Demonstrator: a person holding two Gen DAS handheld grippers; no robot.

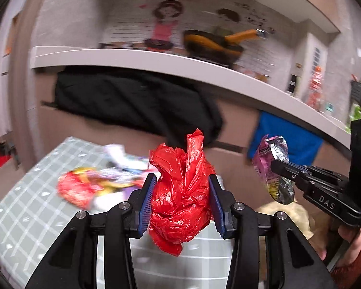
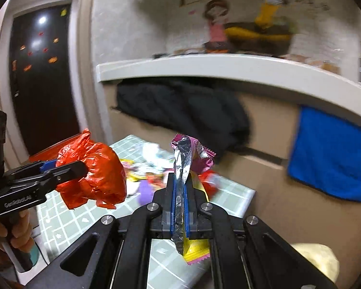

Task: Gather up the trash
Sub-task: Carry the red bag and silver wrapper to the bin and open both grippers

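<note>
My left gripper (image 1: 181, 183) is shut on a crumpled red plastic bag (image 1: 180, 192) and holds it above the checked table (image 1: 24, 216). It also shows in the right wrist view (image 2: 84, 168), with the red bag (image 2: 96, 171) at the left. My right gripper (image 2: 179, 180) is shut on a pink and silver snack wrapper (image 2: 181, 168), held upright above the table (image 2: 67, 219). In the left wrist view the right gripper (image 1: 279, 166) and wrapper (image 1: 272, 166) are at the right. Several more wrappers (image 1: 91, 180) lie on the table beyond.
A white counter (image 1: 156, 60) runs behind, with an orange and black pan (image 1: 214, 43) on it. A black coat (image 1: 132, 98) and a blue cloth (image 1: 284, 137) hang below it. A dark door (image 2: 41, 72) is at the left.
</note>
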